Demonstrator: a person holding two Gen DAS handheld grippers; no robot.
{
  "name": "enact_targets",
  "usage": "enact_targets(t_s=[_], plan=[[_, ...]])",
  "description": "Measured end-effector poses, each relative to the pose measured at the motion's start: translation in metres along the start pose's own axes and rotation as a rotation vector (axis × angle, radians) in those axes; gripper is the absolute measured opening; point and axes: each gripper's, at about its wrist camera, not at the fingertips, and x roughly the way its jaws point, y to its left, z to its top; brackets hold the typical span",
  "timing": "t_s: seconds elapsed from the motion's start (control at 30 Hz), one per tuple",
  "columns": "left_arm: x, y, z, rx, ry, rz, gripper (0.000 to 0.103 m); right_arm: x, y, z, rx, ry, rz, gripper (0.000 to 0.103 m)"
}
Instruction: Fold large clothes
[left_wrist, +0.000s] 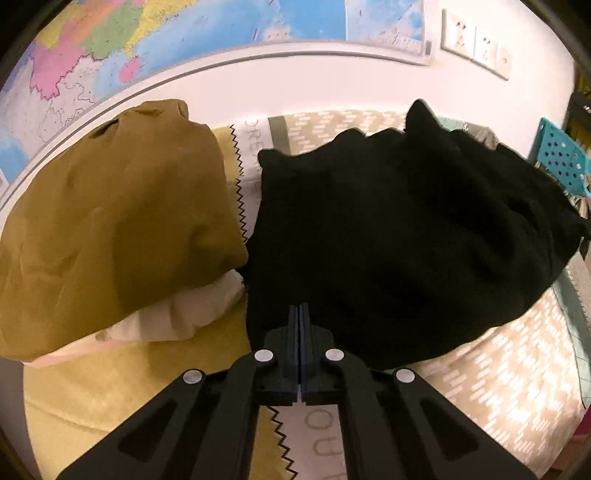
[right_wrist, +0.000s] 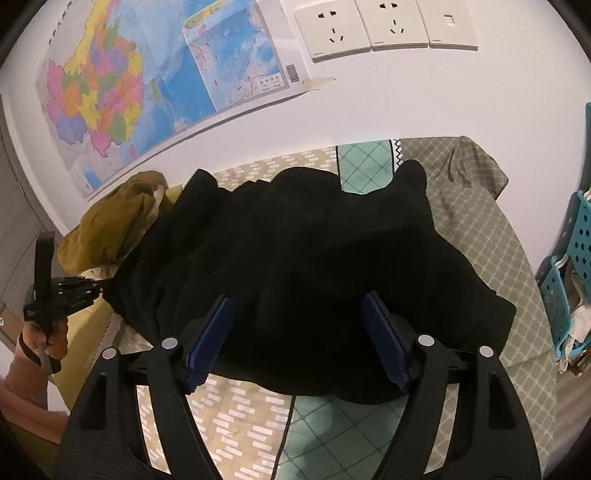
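Observation:
A large black garment (left_wrist: 399, 240) lies bunched on the patterned bed cover (left_wrist: 517, 373); it also shows in the right wrist view (right_wrist: 295, 258). My left gripper (left_wrist: 299, 310) is shut, its tips at the garment's near left edge, and seems to pinch the black cloth. In the right wrist view the left gripper (right_wrist: 94, 286) meets the garment's left edge. My right gripper (right_wrist: 297, 306) is open and empty, its blue pads (right_wrist: 384, 343) spread over the garment's near edge.
An olive-brown garment (left_wrist: 110, 229) with white cloth under it lies left of the black one. A teal perforated basket (right_wrist: 576, 280) stands at the right. The wall behind carries a map (right_wrist: 129, 92) and sockets (right_wrist: 384, 26).

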Motion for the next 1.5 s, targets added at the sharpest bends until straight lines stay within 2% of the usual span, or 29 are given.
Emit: enact_targets(t_s=[0.07,0.13,0.2,0.27,0.43,0.5,0.53,0.57,0.63,0.67,0.7,0.8,0.83,0.93,0.97,1.1,1.17,1.27,1.33,1.43,1.5], plan=[[-0.012,0.0,0.0,-0.026,-0.044,-0.044,0.004,-0.003,0.003,0.003,0.001,-0.006,-0.001,0.073],[-0.022,-0.005,0.002,-0.029,-0.074,-0.092,0.026,-0.007,0.009,0.005,-0.016,-0.022,0.005,0.074],[-0.03,-0.018,0.004,0.014,-0.118,-0.08,0.033,-0.008,0.02,0.009,-0.05,-0.031,0.019,0.074],[-0.036,-0.041,0.01,0.09,-0.147,-0.128,0.045,-0.003,0.033,0.013,-0.099,-0.029,0.005,0.074],[-0.012,-0.086,0.034,0.184,-0.127,-0.192,0.049,0.034,0.038,0.032,-0.104,0.023,-0.053,0.072],[0.002,-0.095,0.047,0.171,-0.095,-0.223,0.048,0.057,0.032,0.04,-0.094,0.071,-0.071,0.062],[0.015,-0.096,0.055,0.158,-0.065,-0.242,0.047,0.066,0.03,0.042,-0.092,0.088,-0.087,0.05],[0.025,-0.095,0.061,0.141,-0.046,-0.24,0.042,0.071,0.03,0.042,-0.099,0.098,-0.097,0.033],[0.045,-0.095,0.071,0.123,-0.005,-0.217,0.033,0.08,0.026,0.045,-0.112,0.117,-0.122,0.009],[0.053,-0.093,0.075,0.111,0.012,-0.193,0.026,0.078,0.023,0.048,-0.095,0.104,-0.114,0.004],[0.057,-0.093,0.077,0.102,0.024,-0.18,0.024,0.074,0.019,0.051,-0.083,0.084,-0.106,0.004],[0.069,-0.085,0.084,0.075,0.029,-0.111,0.023,0.058,0.011,0.061,-0.048,-0.012,-0.14,0.003],[0.073,-0.082,0.086,0.06,0.037,-0.116,0.023,0.06,0.008,0.062,-0.03,-0.015,-0.147,0.003],[0.072,-0.076,0.087,0.031,0.036,-0.137,0.023,0.091,0.0,0.055,-0.017,0.101,-0.154,0.007],[0.069,-0.075,0.086,0.03,0.021,-0.136,0.026,0.099,0.0,0.049,-0.03,0.132,-0.168,0.017],[0.049,-0.075,0.079,0.047,-0.034,-0.112,0.039,0.087,0.002,0.041,-0.013,0.103,-0.131,0.031],[0.039,-0.077,0.077,0.059,-0.063,-0.111,0.044,0.07,0.006,0.041,-0.015,0.066,-0.114,0.05],[0.024,-0.081,0.074,0.072,-0.101,-0.106,0.051,0.048,0.019,0.043,-0.048,0.028,-0.081,0.053],[0.018,-0.085,0.072,0.084,-0.123,-0.099,0.052,0.039,0.027,0.044,-0.072,0.019,-0.052,0.055],[0.015,-0.09,0.068,0.095,-0.122,-0.115,0.052,0.039,0.039,0.042,-0.091,0.039,-0.001,0.057],[0.023,-0.091,0.065,0.091,-0.106,-0.106,0.055,0.046,0.043,0.038,-0.106,0.065,-0.008,0.06]])
